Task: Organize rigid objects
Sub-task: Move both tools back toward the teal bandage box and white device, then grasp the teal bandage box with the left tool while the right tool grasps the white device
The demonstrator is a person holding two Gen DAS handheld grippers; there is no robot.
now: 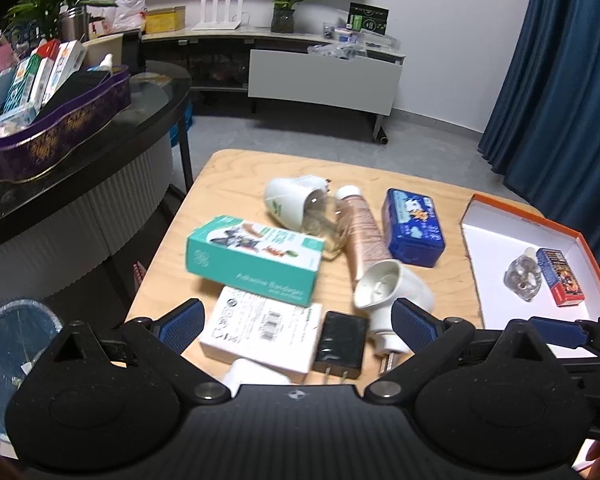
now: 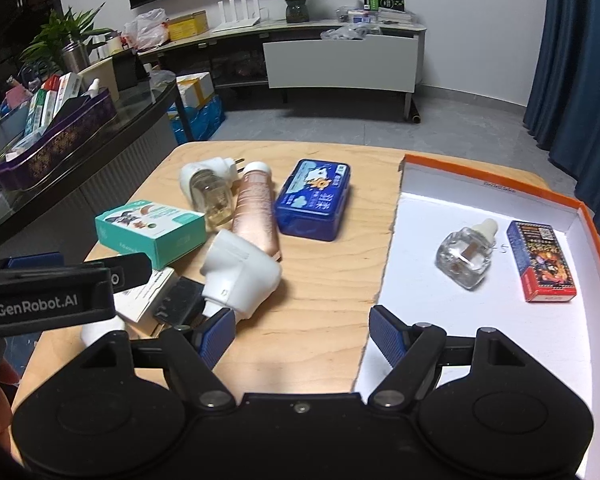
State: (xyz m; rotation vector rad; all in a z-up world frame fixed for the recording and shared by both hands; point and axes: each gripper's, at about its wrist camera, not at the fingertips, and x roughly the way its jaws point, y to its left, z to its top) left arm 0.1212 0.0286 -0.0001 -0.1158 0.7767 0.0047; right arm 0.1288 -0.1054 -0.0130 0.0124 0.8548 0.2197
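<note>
Left wrist view: left gripper w/ jaws spread, holding nothing, above white box, black charger & white plug-in unit on wooden table. Right wrist view: right gripper also spread & empty, over bare wood beside orange-rimmed tray; glass bottle & red card box lie inside tray, blue tin & pink tube on table.

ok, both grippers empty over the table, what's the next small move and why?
Probably ease the right gripper forward and to its left onto the near white plug-in. Both sets of jaws stand open with nothing between them, that plug-in lies closest to the right gripper's left finger, and the tray beside it holds only a glass bottle and a small box, so there is room.
</note>
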